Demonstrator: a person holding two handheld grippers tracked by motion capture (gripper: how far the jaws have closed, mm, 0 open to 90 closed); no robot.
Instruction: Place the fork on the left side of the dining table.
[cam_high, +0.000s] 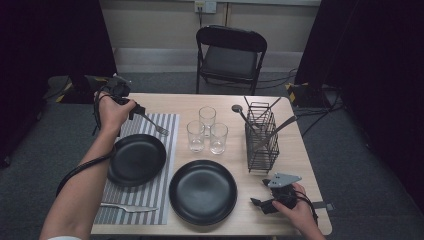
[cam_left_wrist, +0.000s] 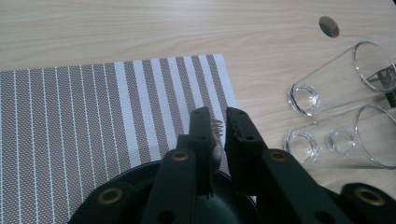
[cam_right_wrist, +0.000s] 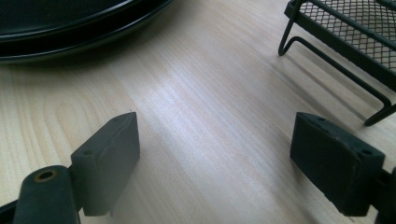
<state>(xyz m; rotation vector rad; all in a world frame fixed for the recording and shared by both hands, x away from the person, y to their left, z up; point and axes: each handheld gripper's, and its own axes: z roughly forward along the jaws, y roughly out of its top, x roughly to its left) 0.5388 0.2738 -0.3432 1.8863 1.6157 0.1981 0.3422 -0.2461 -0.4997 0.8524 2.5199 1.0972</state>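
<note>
My left gripper (cam_high: 136, 110) hangs over the far left of the striped placemat (cam_high: 167, 122), shut on the handle end of a fork (cam_high: 156, 128) whose tines point toward the glasses. In the left gripper view the fork's tines (cam_left_wrist: 215, 125) show between the nearly closed jaws, above the placemat (cam_left_wrist: 93, 116). My right gripper (cam_high: 260, 204) rests low at the table's near right corner, open. In the right gripper view its wide-apart jaws (cam_right_wrist: 215, 140) have only bare wood between them.
A black plate (cam_high: 136, 159) lies on the placemat with a knife (cam_high: 127, 207) nearer me. A second black plate (cam_high: 202, 192) sits at centre front. Three glasses (cam_high: 206, 131) stand mid-table. Right of them is a wire cutlery basket (cam_high: 261, 137) holding utensils. A chair (cam_high: 230, 52) stands beyond.
</note>
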